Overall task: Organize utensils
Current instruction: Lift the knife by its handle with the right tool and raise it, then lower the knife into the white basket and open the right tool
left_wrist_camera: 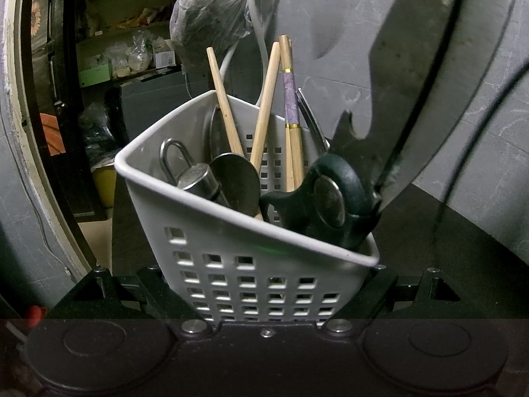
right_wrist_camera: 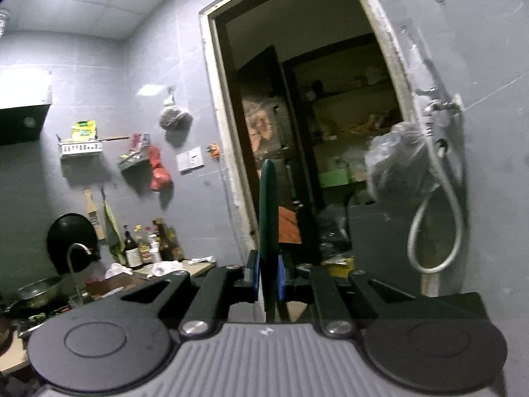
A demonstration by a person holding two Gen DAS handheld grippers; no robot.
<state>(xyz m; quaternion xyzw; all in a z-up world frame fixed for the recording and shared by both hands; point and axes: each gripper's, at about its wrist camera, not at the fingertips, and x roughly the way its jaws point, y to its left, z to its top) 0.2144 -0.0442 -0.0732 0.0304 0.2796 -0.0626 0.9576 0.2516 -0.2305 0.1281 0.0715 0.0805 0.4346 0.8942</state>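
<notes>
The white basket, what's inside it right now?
Inside the white basket: wooden chopsticks, a metal spoon, a metal cylinder with a loop, and a dark-handled tool. Their lower ends are hidden by the basket wall.

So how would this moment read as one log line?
left gripper: shut on white perforated plastic basket | right gripper: shut on dark green flat handle

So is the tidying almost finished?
Partly. The grey perforated plastic basket, clamped by the left gripper, already holds wooden chopsticks, a metal padlock and dark-handled scissors. The right gripper grips a thin dark green piece, not yet stowed.
</notes>
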